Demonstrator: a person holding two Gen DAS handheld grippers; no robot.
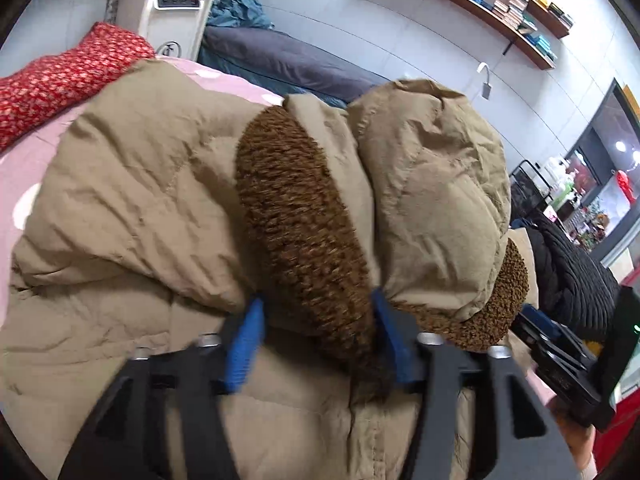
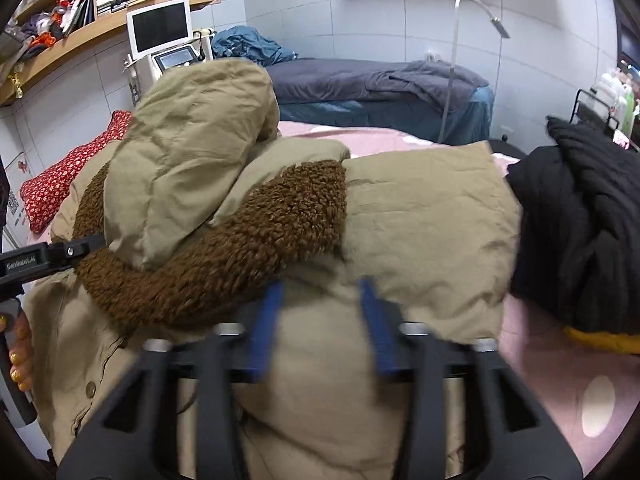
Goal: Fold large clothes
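Note:
A tan padded coat (image 1: 132, 184) lies bunched on the pink bed, its hood (image 1: 432, 184) folded over the body. Brown fleece trim (image 1: 296, 208) runs along the hood's edge. My left gripper (image 1: 318, 298) stands open over the coat, and the fleece trim lies between its blue pads without being pinched. In the right wrist view the same coat (image 2: 424, 216), hood (image 2: 192, 136) and fleece (image 2: 240, 248) fill the middle. My right gripper (image 2: 321, 284) is open just above the tan fabric, gripping nothing. A hand (image 2: 18, 356) holds the left tool at that view's left edge.
The pink dotted bedspread (image 2: 560, 364) shows to the right. A black knitted garment (image 2: 580, 232) lies beside the coat on something yellow (image 2: 600, 338). A red floral pillow (image 1: 60, 80) sits at the bed's head. Behind are a grey-blue bed (image 2: 360, 80), a machine with a screen (image 2: 160, 28) and wall shelves (image 1: 500, 4).

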